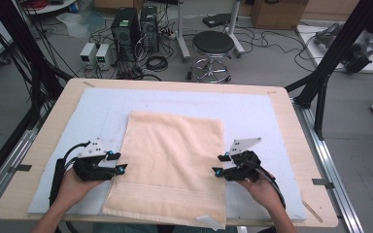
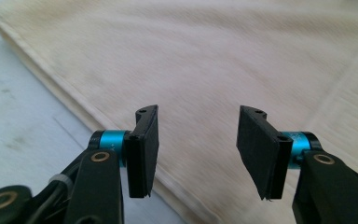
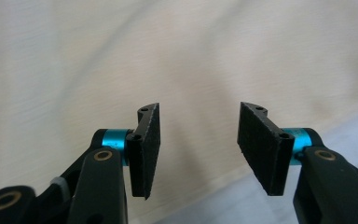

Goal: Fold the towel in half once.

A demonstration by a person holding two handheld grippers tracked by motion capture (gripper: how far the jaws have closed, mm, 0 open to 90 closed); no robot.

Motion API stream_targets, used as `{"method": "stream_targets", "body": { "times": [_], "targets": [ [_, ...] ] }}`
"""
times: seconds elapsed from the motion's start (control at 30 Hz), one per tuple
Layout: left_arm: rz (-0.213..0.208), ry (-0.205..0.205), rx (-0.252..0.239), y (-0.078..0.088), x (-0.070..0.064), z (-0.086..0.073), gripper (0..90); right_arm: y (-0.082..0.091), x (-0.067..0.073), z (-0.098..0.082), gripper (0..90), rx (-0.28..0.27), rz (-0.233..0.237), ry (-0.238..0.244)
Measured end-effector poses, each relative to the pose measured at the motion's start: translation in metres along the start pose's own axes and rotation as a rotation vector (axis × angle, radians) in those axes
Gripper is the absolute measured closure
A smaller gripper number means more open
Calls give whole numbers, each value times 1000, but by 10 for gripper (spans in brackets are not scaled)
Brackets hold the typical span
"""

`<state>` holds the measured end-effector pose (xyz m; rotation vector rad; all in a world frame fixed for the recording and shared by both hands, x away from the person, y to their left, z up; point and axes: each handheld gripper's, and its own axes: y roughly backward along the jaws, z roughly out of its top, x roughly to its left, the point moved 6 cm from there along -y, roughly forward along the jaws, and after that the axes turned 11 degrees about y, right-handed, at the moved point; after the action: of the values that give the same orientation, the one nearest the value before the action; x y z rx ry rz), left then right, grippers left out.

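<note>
left tool (image 1: 123,162) and right tool (image 1: 217,164) both part open, nothing gripped. beige towel (image 1: 172,160) lies flat between them on the pale mat (image 1: 252,109), its side edges under each tool's jaws. no readable writing.

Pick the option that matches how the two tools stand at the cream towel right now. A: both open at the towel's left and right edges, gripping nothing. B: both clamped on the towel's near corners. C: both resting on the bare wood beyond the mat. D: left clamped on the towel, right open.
A: the left tool and the right tool sit at the towel's side edges, pads apart with nothing pinched between them.
</note>
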<state>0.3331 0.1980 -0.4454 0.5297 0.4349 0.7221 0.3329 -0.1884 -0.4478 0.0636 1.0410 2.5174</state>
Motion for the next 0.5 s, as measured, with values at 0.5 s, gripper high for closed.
{"method": "stream_targets", "body": {
  "times": [0.5],
  "targets": [
    [150, 181, 0, -71, 79, 39, 515, -45, -121, 2, 391, 28, -190, -132]
  ]
}}
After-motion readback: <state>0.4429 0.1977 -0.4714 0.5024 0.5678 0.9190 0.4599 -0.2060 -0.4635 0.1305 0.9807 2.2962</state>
